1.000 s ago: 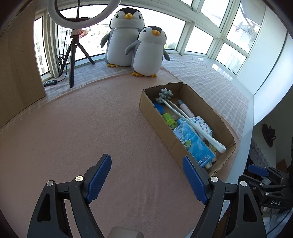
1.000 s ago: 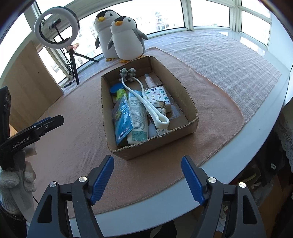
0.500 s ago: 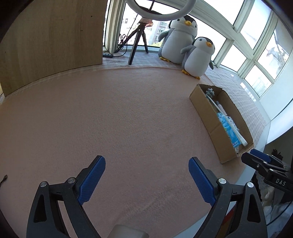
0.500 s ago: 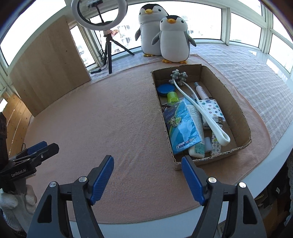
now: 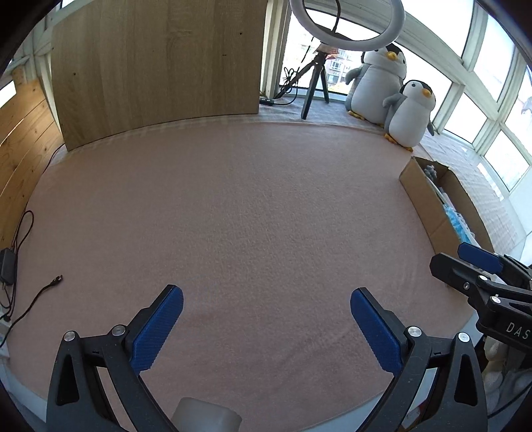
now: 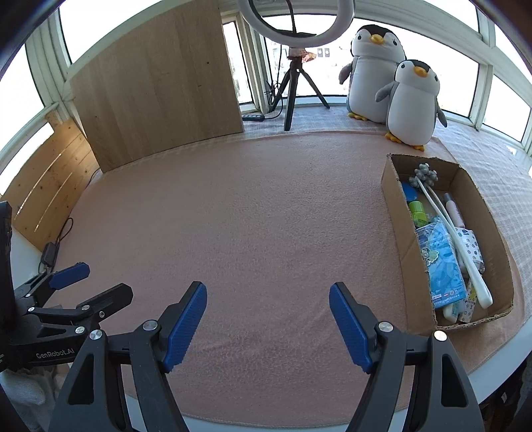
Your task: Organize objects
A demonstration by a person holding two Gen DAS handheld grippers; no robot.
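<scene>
Right wrist: cardboard box (toiletries inside)

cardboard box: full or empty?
Full: brown cardboard box holds a white long-handled massager, blue packet, bottles.

1. Two plush penguins sit side by side near the windows.
2. A ring light stands on a black tripod.
3. A wooden board leans upright behind the pink mat.

Cardboard box wall hides most contents in left view.
</scene>
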